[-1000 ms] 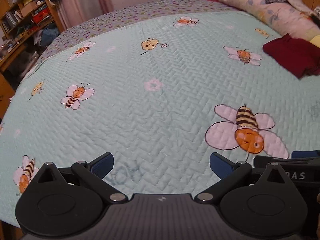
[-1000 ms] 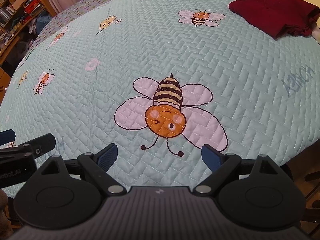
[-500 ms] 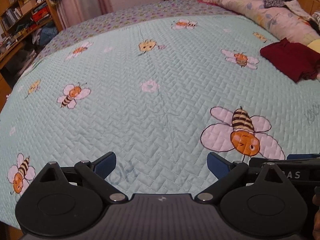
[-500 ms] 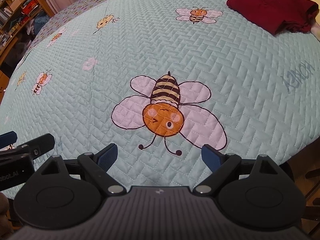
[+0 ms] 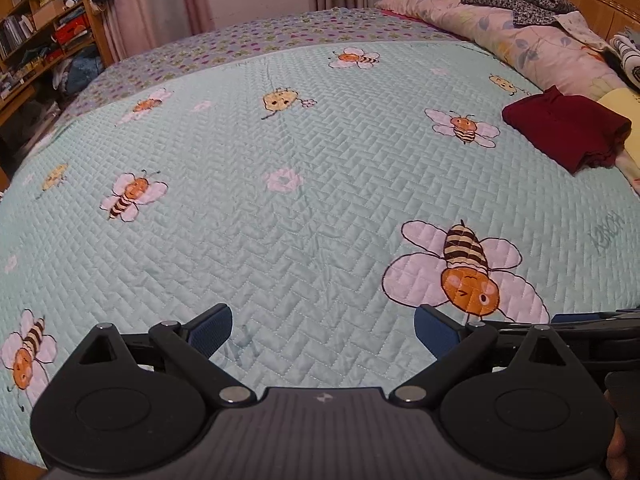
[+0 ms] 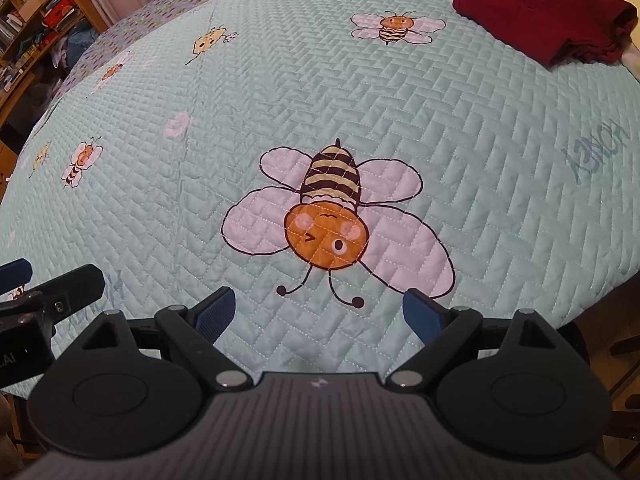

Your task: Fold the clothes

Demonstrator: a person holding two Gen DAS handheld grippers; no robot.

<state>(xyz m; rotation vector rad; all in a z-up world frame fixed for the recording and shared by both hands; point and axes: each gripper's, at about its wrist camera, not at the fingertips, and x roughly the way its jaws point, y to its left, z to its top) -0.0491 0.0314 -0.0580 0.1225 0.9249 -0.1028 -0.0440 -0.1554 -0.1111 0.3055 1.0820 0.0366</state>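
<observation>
While tilted bedward, both claws (image 5: 323,330) (image 6: 319,314) agape.

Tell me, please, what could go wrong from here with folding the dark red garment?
1. The dark red garment lies far across the bed, so both open tools, left tool and right tool, face a long reach.
2. It abuts the yellow item; a grab might catch that too.

Both wrist views tilt down over the bedspread (image 5: 280,240); sharing the big bee (image 6: 328,220).
</observation>
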